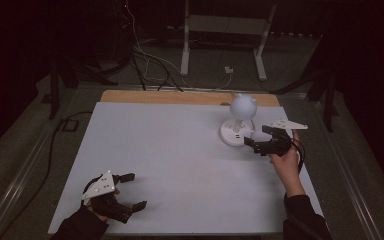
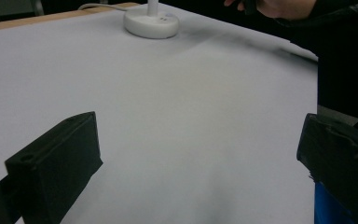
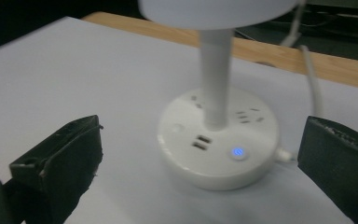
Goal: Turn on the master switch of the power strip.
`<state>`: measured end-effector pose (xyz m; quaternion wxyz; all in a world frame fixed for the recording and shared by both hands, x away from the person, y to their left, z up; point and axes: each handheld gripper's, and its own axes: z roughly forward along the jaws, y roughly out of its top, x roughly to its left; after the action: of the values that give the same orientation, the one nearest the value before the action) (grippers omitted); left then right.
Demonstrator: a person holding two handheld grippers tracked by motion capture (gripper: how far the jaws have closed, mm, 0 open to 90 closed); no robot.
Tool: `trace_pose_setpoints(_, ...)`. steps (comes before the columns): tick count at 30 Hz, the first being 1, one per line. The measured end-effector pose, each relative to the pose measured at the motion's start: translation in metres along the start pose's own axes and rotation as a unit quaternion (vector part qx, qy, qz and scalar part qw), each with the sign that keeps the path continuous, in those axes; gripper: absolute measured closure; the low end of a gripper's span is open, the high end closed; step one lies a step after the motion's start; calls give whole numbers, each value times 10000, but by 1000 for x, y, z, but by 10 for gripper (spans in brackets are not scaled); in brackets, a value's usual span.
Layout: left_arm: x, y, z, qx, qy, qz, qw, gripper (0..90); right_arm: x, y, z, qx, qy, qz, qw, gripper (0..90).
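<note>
Dim room, white table mat (image 1: 180, 165). At two o'clock on it stands the white desk lamp (image 1: 239, 122), stem upright, its long axis vertical, round base with a lit blue button (image 3: 237, 152) facing the right gripper (image 1: 259, 136). That gripper's jaws gape wide, just beside the base, holding nothing. At seven o'clock, the left gripper (image 1: 132, 191) rests open and empty.

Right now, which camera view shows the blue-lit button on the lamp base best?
The right gripper view: the blue-lit button sits close and clear on the lamp base, beside the USB ports. The high view shows the base small, with a faint blue glow. The left gripper view shows the base far away, button unclear.
</note>
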<state>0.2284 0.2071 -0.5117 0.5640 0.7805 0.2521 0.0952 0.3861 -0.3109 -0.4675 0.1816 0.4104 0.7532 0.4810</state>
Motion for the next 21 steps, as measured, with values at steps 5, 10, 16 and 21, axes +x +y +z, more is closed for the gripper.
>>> trace_pose_setpoints(5, 0, 0, 0, 12, -1, -1, 10000, 0, 10, -3, -6, 22, 32, -99, 9999, 0)
trace_pose_setpoints(10, 0, 0, 0, -4, 7, -7, 10000, 0, 22, -7, -12, 18, 261, -181, 9995, 0)
trace_pose_setpoints(16, 0, 0, 0, 0, -5, -1, 10000, 0, 35, -10, -21, 40, 375, -240, 9990, 0)
trace_pose_setpoints(21, 1, 0, -1, -28, -5, -9, 10000, 0, 44, -16, -26, 4, 419, -407, 9983, 0)
